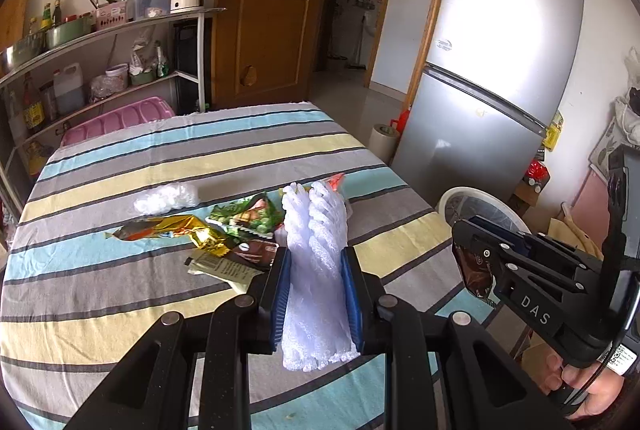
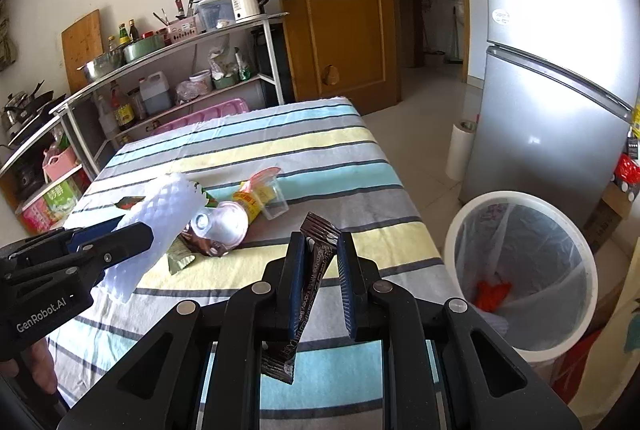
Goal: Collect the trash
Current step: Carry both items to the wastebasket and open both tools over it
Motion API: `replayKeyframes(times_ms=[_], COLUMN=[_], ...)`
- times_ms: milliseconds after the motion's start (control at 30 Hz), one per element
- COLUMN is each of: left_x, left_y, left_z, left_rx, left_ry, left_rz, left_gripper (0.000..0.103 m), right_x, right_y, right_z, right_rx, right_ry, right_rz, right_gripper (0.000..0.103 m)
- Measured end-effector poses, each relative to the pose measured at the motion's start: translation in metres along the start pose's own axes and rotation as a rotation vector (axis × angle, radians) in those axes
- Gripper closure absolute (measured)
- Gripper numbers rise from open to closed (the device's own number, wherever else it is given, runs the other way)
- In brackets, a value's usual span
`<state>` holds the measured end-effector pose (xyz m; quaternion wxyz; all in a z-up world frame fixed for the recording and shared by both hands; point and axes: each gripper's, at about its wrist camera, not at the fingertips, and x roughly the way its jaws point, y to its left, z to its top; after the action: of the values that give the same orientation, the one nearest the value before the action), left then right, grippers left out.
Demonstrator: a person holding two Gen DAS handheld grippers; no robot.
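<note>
Holding both pieces above the near table edge: left gripper [image 1: 316, 282] was clamped mid-length on the white foam net sleeve [image 1: 316, 254], soft, light, squashy. Right gripper [image 2: 318, 282] pinched the brown snack wrapper [image 2: 310, 294], thin, limp, slippery, best taken mid-length. Lined trash bin [image 2: 520, 270] stood right.

A white foam net [image 1: 316, 270] is pinched between two blue pads, up off the striped table [image 2: 360, 142]. A long brown wrapper [image 2: 310, 282] stands tilted between another pair of pads. More trash lies in a heap on the table: a gold wrapper [image 1: 176, 228], a green one [image 1: 244, 214], a clear cup [image 2: 276, 196], and a white bin [image 2: 520, 266] stands just beside the table
</note>
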<state>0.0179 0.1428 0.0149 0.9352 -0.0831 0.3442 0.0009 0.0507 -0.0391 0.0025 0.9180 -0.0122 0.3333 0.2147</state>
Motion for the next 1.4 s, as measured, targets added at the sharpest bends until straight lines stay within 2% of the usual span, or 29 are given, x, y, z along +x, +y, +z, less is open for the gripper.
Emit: replayKeyframes(times_ms=[500,867,1100,1400], left_x=[0.03,0.071,0.103,0.144], left_y=[-0.077,-0.139,-0.175,-0.212], left_z=[0.021,0.033,0.035,0.029], left_rx=[0.114,0.186,0.228,0.272], left_ry=[0.007,0.037,0.085,0.168], left_rz=[-0.128,-0.224,-0.255,-0.272], left_gripper=[0.077,0.077,0.077,0.077], right_x=[-0.036,-0.052,-0.047,-0.02], right_y=[-0.07,-0.132,-0.166,-0.205], right_z=[0.002,-0.003,-0.004,-0.017], right_rx=[0.085,0.151,0.184,0.219], right_ry=[-0.038,-0.036,-0.018,0.061], right_rz=[-0.132,-0.237,-0.275,-0.296], right_gripper=[0.086,0.086,0.086,0.086])
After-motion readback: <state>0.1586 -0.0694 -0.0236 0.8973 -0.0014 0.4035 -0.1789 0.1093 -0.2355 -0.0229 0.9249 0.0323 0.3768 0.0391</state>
